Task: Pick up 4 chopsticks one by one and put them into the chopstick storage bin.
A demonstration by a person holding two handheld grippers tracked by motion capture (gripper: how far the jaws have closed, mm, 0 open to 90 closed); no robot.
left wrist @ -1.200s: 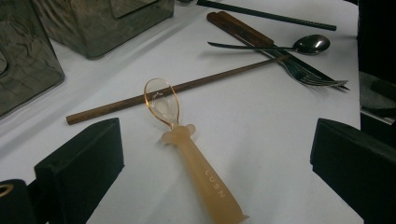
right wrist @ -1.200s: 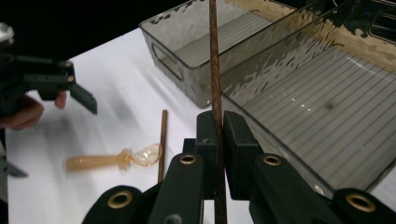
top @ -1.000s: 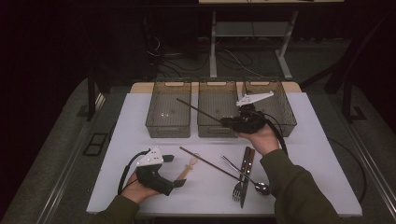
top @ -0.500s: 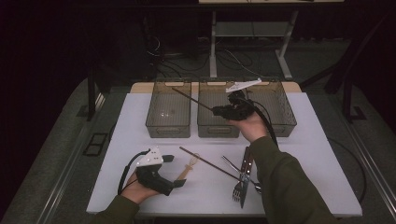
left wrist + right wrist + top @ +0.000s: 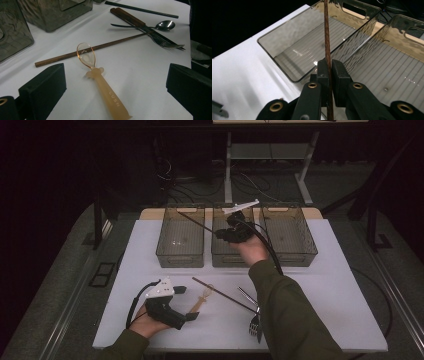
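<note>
My right gripper (image 5: 220, 234) is shut on a brown chopstick (image 5: 196, 222) and holds it in the air over the clear bins. The stick slants up and left, so its far end hangs above the left bin (image 5: 181, 256). In the right gripper view the chopstick (image 5: 326, 37) runs straight up from between the closed pads of the right gripper (image 5: 328, 71). My left gripper (image 5: 186, 303) rests open on the white table near the front left. An amber plastic spoon (image 5: 100, 80) lies between its jaws, touching neither, handle toward me.
Three clear bins stand in a row at the back: left, middle (image 5: 226, 258) and right (image 5: 291, 258), all bare inside. A second brown chopstick (image 5: 95, 47) lies behind the amber spoon. A fork, a metal spoon (image 5: 165, 25) and wood-handled cutlery lie front right.
My right hand has carried the chopstick leftward, from over the right bin to over the middle bin. The left gripper has stayed where it was.
</note>
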